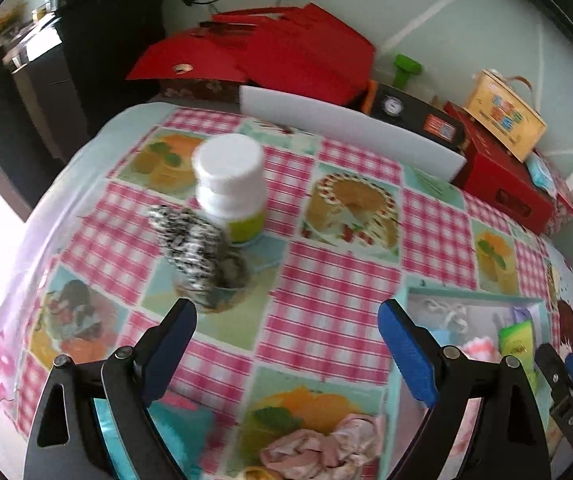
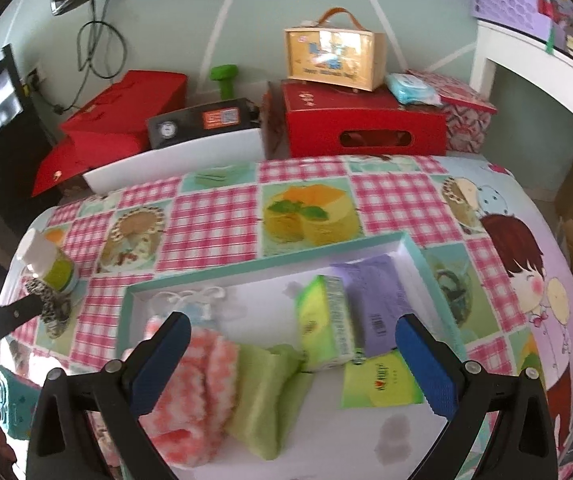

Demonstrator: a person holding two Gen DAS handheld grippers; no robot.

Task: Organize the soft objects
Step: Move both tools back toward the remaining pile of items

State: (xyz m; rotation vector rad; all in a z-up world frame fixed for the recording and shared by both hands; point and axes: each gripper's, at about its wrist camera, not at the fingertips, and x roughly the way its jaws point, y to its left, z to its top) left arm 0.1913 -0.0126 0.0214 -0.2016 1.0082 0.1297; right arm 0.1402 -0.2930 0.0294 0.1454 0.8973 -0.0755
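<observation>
Right wrist view: pink cloth (image 2: 190, 392) and green cloth (image 2: 264, 392) lie in the teal tray (image 2: 426, 264), right gripper (image 2: 292, 364) spread wide above them. Left gripper (image 1: 288, 344) gapes empty too, zebra cloth (image 1: 194, 256) beside the bottle (image 1: 232, 188).

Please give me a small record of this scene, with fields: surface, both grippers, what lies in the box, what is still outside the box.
surface: table with checked cloth
left gripper: open, holds nothing
right gripper: open, above the box
box: pink towel, green cloth, green packs, purple pack
outside box: zebra cloth beside the white bottle; pink cloth near the table edge
</observation>
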